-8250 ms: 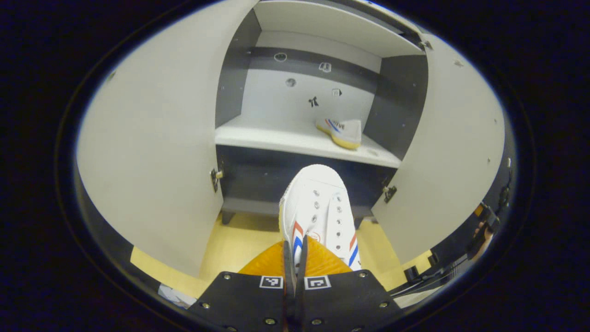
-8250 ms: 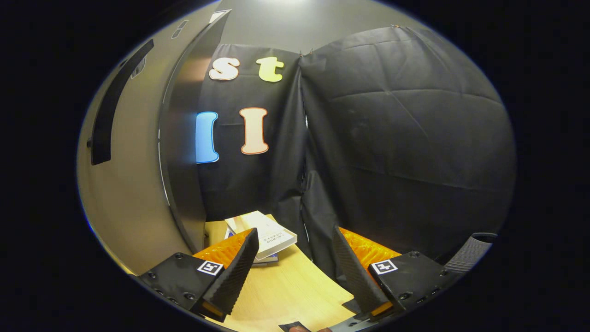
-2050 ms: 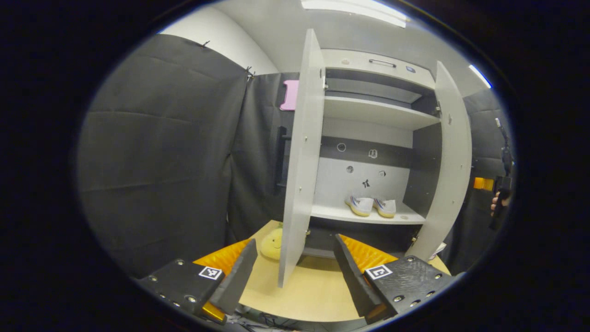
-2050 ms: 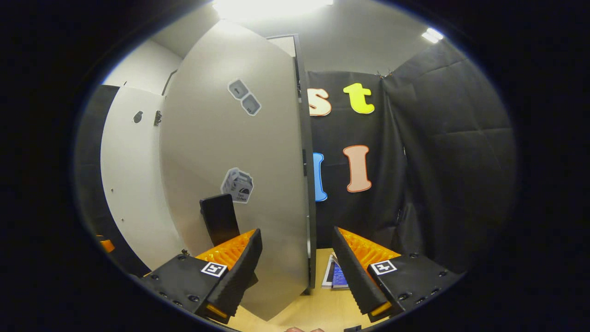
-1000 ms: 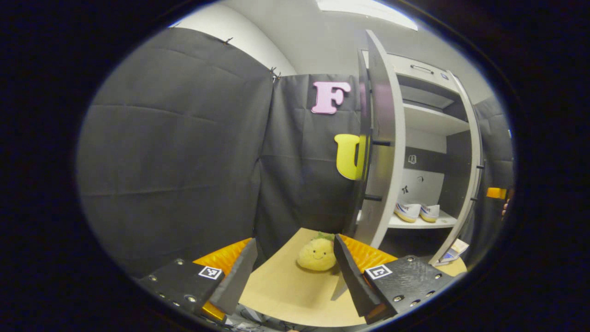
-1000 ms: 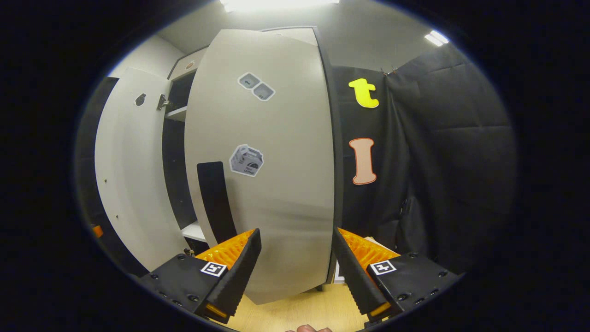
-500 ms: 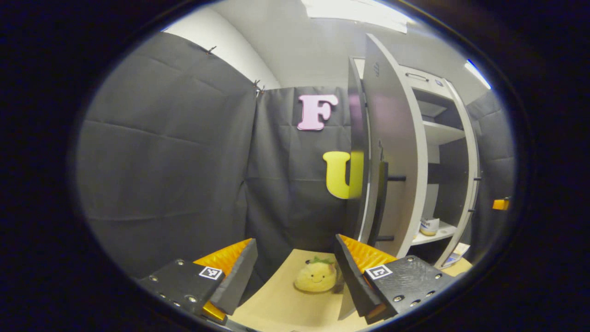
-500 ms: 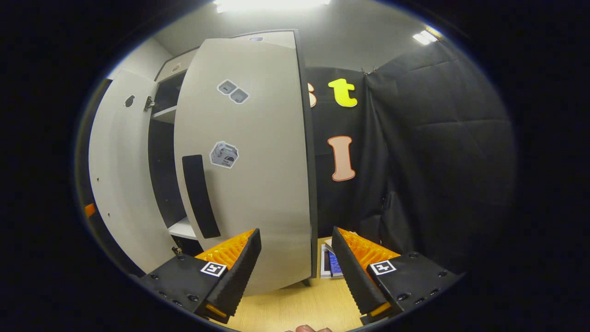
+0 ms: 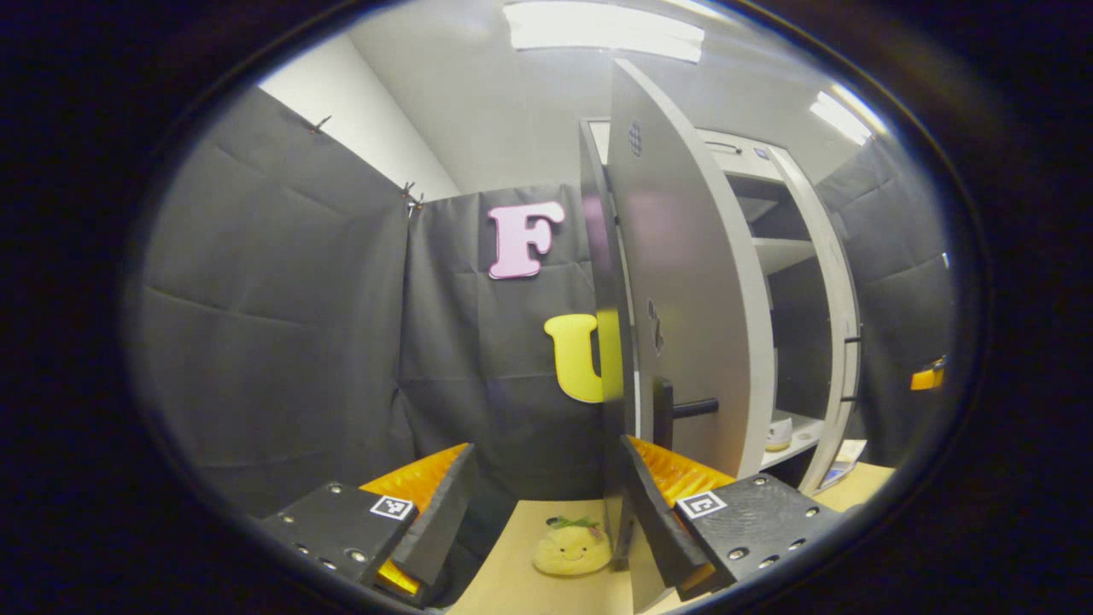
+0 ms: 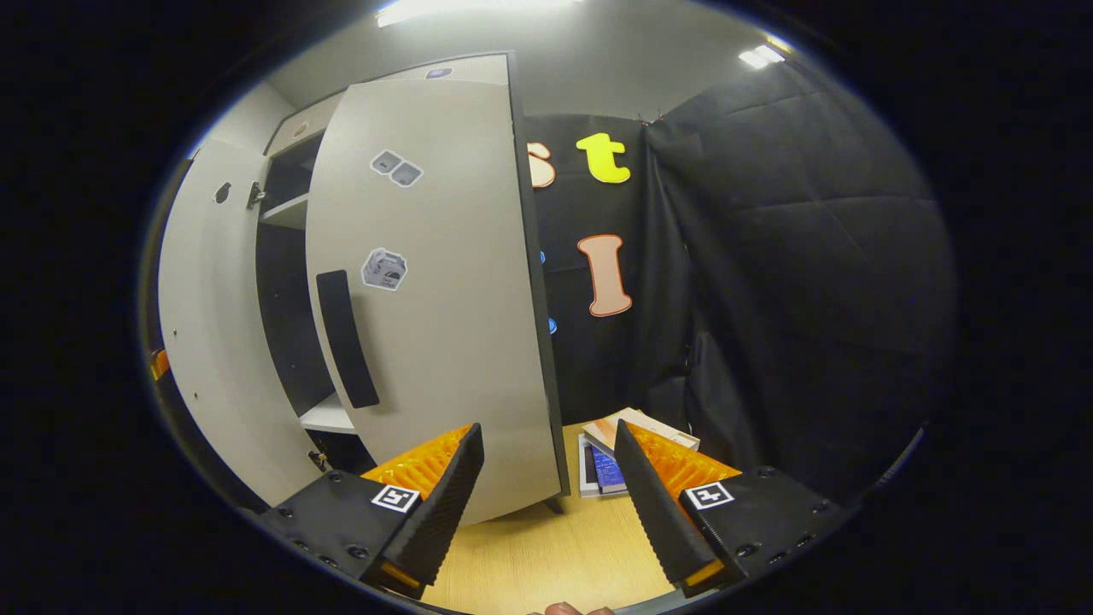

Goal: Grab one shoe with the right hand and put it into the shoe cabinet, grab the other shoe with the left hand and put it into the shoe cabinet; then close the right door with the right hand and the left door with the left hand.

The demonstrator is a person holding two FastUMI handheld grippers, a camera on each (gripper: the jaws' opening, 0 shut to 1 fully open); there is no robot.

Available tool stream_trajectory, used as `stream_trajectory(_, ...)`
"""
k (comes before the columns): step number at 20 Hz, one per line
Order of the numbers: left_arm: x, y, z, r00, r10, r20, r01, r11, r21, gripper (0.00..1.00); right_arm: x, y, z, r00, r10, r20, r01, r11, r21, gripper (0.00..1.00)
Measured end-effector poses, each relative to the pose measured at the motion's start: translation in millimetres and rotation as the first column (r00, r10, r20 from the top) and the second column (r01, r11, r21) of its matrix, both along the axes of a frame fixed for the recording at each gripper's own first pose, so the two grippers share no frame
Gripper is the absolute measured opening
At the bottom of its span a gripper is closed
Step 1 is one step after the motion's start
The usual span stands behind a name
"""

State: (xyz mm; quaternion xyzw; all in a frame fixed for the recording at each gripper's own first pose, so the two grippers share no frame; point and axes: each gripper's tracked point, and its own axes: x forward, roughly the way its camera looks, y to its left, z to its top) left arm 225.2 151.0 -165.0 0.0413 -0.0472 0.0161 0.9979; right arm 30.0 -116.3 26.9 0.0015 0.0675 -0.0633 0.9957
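The shoe cabinet's left door (image 9: 692,299) stands ajar, outer face toward me, with its dark bar handle (image 9: 670,410) low down. My left gripper (image 9: 542,521) is open, and one finger (image 9: 649,512) is right at that door's free edge. Past the door, a sliver of a white shoe (image 9: 777,434) sits on the cabinet shelf. In the right gripper view the right door (image 10: 444,299) is partly swung in, showing its black handle (image 10: 346,337). My right gripper (image 10: 546,504) hangs open just in front of the door's lower edge, holding nothing. The left door's inner face (image 10: 205,325) shows beyond.
A yellow plush toy (image 9: 570,547) lies on the wooden floor by the left door's foot. Booklets (image 10: 632,444) lie on the floor behind the right door. Black cloth walls close in on both sides. A fingertip (image 10: 568,608) shows at the bottom edge.
My left gripper has come round to the left door's outer side and closer to its edge, so the shoes are nearly hidden. The right door has slid leftward in the right gripper view.
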Motion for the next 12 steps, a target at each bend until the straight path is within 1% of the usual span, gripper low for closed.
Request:
stream_trajectory(1, 1.6, -2.1, -2.8, 1.000, -0.024, -0.016, 0.024, 0.999, -0.032, 0.95, -0.7, -2.6, -1.6, 1.000, -0.004, -0.003, 0.004, 1.000, 0.012, 0.98)
stream_trajectory(3, 4.6, -1.7, -9.6, 0.998, -0.047, -0.038, 0.043, 0.995, -0.093, 0.94, -1.2, -7.3, -6.2, 1.000, -0.015, -0.008, 0.015, 0.999, 0.032, 0.98)
stream_trajectory(7, 2.0, -8.7, -10.3, 0.997, -0.054, -0.047, 0.049, 0.992, -0.112, 0.94, -0.8, -12.1, -14.9, 1.000, -0.024, -0.020, 0.025, 0.998, 0.064, 0.98)
stream_trajectory(9, 0.3, -30.1, -10.3, 0.994, -0.094, -0.049, 0.087, 0.989, -0.123, 0.94, 0.5, -13.5, -16.1, 0.999, -0.029, -0.020, 0.030, 0.998, 0.061, 0.98)
stream_trajectory(12, 2.4, -74.5, -16.1, 0.984, -0.168, -0.060, 0.156, 0.975, -0.160, 0.95, 3.2, -13.8, -14.6, 1.000, -0.022, -0.011, 0.022, 0.998, 0.054, 0.98)
